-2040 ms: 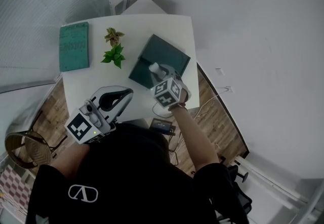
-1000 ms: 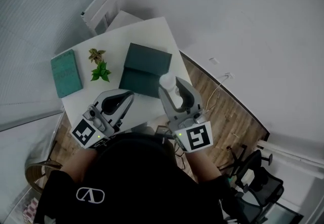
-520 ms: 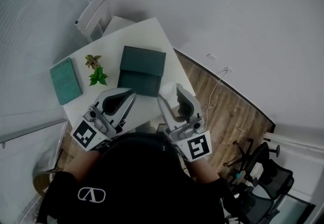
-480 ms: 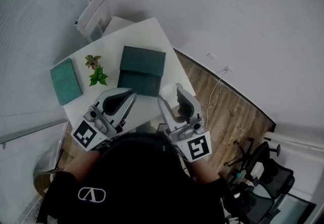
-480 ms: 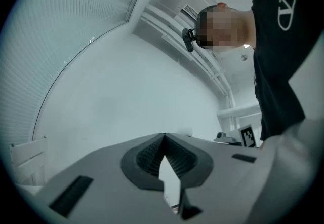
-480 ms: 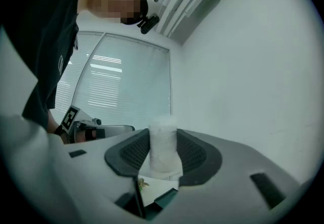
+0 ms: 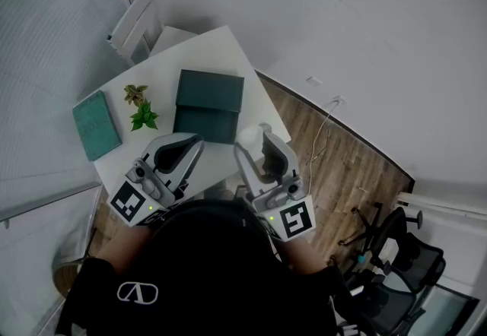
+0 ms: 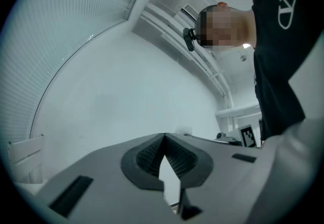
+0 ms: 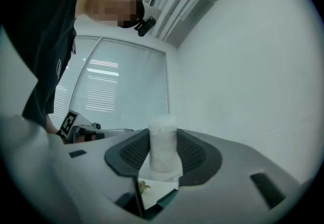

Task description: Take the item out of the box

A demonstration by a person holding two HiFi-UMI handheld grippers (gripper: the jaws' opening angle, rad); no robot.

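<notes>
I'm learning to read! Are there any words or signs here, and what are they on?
No words can be read.
Teal book: any cover print too small to read.
Black shirt: white logo, no letters.
Left tool, right tool: square black-and-white marker patterns, no words.

Head view above table (image 7: 214, 53); gripper views upward

The left gripper (image 8: 164, 139) pointed slightly upward at a bare white wall (image 8: 126, 91), its ribbed jaws closed tip to tip with nothing between them. Slatted blinds (image 8: 61, 15) curved along the left. At right stood a person in a black shirt (image 8: 283, 30), a camera (image 8: 190, 39) mounted at the head, beneath ceiling pipes (image 8: 212, 71).
</notes>
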